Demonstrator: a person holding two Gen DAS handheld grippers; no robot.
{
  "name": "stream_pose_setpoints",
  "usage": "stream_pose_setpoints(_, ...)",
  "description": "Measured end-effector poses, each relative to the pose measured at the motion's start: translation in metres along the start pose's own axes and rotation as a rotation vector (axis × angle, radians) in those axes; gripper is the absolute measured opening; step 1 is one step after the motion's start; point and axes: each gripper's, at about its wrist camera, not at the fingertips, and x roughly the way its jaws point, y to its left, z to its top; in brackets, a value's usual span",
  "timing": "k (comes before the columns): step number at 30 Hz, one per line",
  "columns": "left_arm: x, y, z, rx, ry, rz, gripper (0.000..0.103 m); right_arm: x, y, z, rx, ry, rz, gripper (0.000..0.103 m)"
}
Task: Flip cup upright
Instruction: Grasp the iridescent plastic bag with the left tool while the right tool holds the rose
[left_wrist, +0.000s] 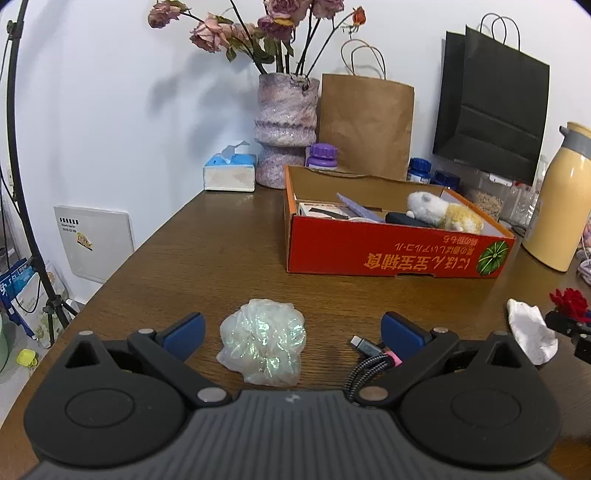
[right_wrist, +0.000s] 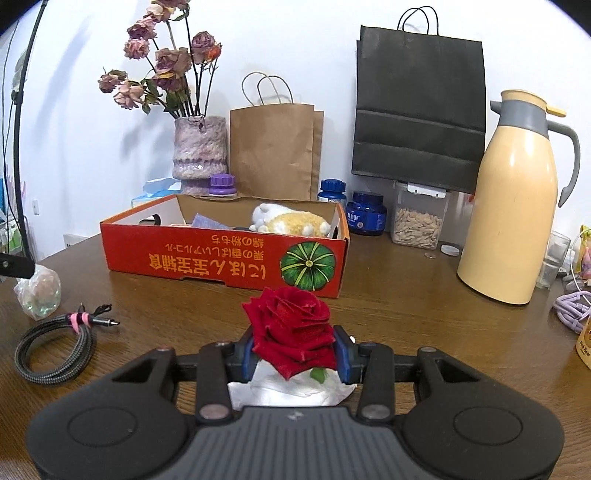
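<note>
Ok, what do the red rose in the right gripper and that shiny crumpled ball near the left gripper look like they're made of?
Red rose: probably fabric, since the petals look matte and velvety with crisp edges; it may be artificial. Shiny crumpled ball: looks like thin translucent plastic film, wrinkled, with an iridescent green-pink sheen. Neither is certain from sight alone.

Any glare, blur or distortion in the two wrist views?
Left wrist: fisheye bends the black stand pole; glare on the crumpled iridescent plastic wrap; dried flowers cast soft wall shadows. Right wrist: red rose sharp, dark vignette in corners.
</note>
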Motion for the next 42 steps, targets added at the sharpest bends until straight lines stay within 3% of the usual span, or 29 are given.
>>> stream_pose_setpoints(11,0.027,0.006,-0.006,0.013,0.034,0.006,0.103,0.0,0.003,0.0,-0.012,0.004,-0.011,0.039)
stream_pose_setpoints(16,0.041,0.011,-0.001,0.025,0.04,0.036,0.097,0.0,0.004,0.0,-0.02,0.005,-0.01,0.039)
stream_pose_setpoints(21,0.05,0.02,-0.001,-0.01,0.089,0.024,0.058,0.0,0.004,0.0,-0.024,0.005,-0.008,0.039)
stream_pose_setpoints(22,0.051,0.021,-0.002,-0.014,0.094,0.021,0.056,0.0,0.005,0.0,-0.027,0.004,-0.006,0.039)
stream_pose_setpoints(42,0.028,0.022,0.0,-0.038,0.007,0.054,0.047,-0.005,0.005,0.0,-0.026,-0.027,0.004,0.039)
